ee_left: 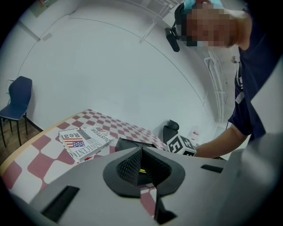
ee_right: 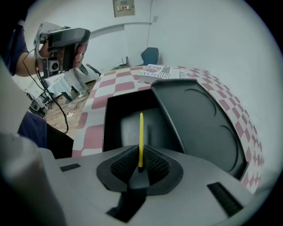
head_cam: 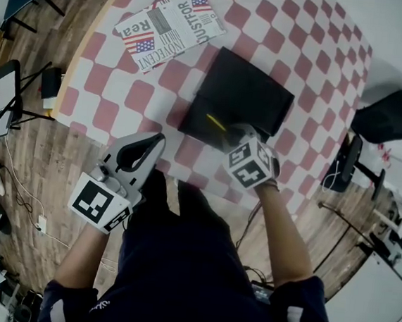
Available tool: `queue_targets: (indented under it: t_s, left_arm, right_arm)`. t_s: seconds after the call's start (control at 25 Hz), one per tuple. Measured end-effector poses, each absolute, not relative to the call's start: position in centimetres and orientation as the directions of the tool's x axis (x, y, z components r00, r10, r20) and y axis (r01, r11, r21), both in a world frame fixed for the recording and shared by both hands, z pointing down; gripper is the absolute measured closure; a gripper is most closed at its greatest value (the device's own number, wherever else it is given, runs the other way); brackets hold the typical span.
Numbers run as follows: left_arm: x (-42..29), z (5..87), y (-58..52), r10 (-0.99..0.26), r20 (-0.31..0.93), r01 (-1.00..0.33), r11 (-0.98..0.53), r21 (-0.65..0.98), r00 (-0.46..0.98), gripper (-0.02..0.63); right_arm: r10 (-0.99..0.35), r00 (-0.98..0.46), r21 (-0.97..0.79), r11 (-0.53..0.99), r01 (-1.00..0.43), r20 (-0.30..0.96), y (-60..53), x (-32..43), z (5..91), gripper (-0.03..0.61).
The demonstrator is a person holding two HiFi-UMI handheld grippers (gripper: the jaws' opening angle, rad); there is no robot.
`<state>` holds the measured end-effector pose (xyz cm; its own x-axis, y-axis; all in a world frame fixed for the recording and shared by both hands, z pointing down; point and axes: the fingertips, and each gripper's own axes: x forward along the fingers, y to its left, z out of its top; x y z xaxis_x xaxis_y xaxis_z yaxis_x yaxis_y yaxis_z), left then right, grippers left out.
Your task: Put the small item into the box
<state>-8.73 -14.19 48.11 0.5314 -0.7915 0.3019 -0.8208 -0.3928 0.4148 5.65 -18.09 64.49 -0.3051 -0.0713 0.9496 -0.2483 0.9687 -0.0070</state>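
A thin yellow stick (ee_right: 141,137) stands out from my right gripper (ee_right: 140,165), whose jaws are shut on its lower end. It hangs over the open black box (ee_right: 128,119), above the tray, and the lid (ee_right: 199,119) lies flat to the right. From the head view the stick (head_cam: 216,122) is a short yellow line over the box (head_cam: 243,93), just ahead of the right gripper (head_cam: 235,135). My left gripper (head_cam: 157,140) hovers at the table's near edge, left of the box, shut with nothing in it. In its own view the left gripper (ee_left: 141,152) has its pads together.
The round table (head_cam: 123,92) has a red-and-white checked cloth. A folded newspaper (head_cam: 170,30) lies on it beyond the box. Stands, cables and gear crowd the wooden floor at left (head_cam: 2,95) and right (head_cam: 349,164). A blue chair (ee_left: 17,99) stands by the wall.
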Motion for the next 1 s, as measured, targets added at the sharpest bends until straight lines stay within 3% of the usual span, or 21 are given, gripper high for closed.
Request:
queue_targets:
  t_s: [0.24, 1.0]
  left_arm:
    - [-9.3, 48.2, -14.0, -0.791, 0.302, -0.820, -0.392, 0.417, 0.532, 0.580]
    - [-9.9, 47.9, -14.3, -0.794, 0.296, -0.820, -0.394, 0.416, 0.531, 0.580]
  right_arm:
    - [-0.077, -0.227, 0.025, 0.974, -0.224, 0.971, -18.1, 6.3, 65.7, 0.526]
    - [-0.019, -0.226, -0.040, 0.966, -0.257, 0.974, -17.6, 6.3, 66.8, 0.497]
